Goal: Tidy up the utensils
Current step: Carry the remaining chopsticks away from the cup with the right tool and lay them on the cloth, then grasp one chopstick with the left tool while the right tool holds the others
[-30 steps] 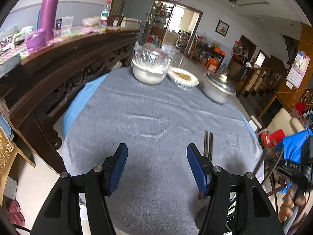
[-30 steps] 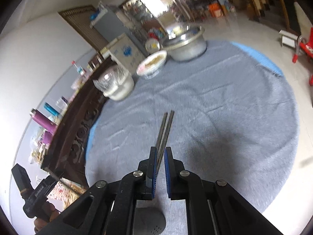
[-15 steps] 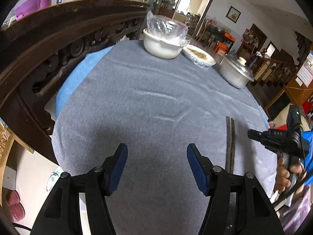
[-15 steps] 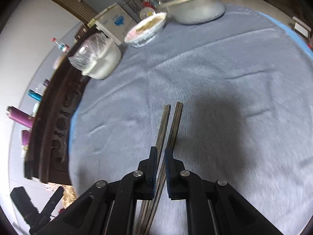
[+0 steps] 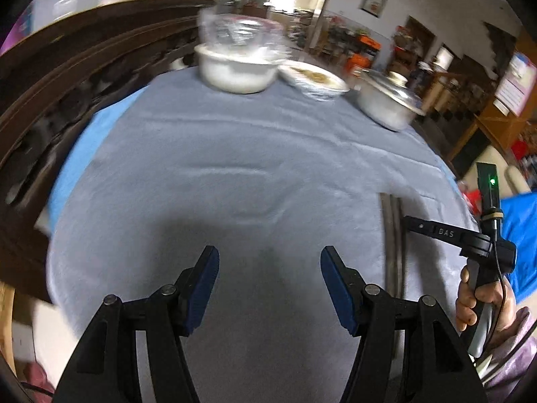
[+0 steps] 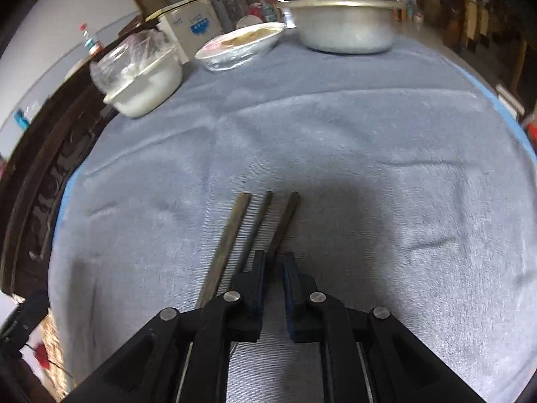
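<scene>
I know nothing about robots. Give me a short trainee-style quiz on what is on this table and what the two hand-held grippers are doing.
1. Which dish has a metal lid? A the white bowl, B the pot, C the plate of food.
2. True or false: the left hand-held gripper has open jaws with nothing between them.
3. Fill in: the right hand-held gripper is shut on the ___.

Key: 1 B. 2 True. 3 chopsticks.
</scene>
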The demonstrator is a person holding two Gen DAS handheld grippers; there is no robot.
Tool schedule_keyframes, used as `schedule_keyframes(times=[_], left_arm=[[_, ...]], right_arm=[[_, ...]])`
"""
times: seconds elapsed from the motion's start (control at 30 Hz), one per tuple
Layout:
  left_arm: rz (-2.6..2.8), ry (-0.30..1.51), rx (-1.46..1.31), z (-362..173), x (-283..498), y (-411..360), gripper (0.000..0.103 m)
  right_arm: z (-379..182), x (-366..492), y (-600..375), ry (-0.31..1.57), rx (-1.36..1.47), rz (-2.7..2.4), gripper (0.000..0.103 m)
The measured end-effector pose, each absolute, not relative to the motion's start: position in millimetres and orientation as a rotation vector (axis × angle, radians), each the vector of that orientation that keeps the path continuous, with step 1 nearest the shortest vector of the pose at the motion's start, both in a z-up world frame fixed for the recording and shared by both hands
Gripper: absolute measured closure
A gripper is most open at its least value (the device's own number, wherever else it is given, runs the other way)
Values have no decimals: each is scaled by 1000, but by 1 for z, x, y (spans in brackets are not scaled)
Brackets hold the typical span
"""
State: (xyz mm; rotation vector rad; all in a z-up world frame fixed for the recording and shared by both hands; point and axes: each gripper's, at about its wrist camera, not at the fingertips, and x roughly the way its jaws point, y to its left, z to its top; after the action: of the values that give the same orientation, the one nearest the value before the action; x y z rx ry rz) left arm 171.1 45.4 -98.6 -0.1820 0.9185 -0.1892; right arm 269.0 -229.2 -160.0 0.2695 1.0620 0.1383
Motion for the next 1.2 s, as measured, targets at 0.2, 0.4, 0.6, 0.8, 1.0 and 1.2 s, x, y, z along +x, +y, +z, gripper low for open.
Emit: schedule_keyframes(times=[0.2,0.4,0.6,0.8,1.0,1.2], left_arm=[[-360,945,-99,-111,209,-13,39],[-466,998,-26,-127,232,-62,39],[-451,1055,52,-146,249,-89,39],[-455,1050,87,-147,251,-105,39],[-408,1015,142,-149,252,-103,36],[-350,1036,112,-148,261,-86,34]], right_arm=[[-165,266,-261,1075,426,135,93],[-165,266,-279,1062,535,161,89],[-175,265,-293,1064,605,199,90],[-178,268,-294,1065,618,228,91],[-182,269,-296,1063,646,244,95],[-184,269,-295,1047,646,252,96]])
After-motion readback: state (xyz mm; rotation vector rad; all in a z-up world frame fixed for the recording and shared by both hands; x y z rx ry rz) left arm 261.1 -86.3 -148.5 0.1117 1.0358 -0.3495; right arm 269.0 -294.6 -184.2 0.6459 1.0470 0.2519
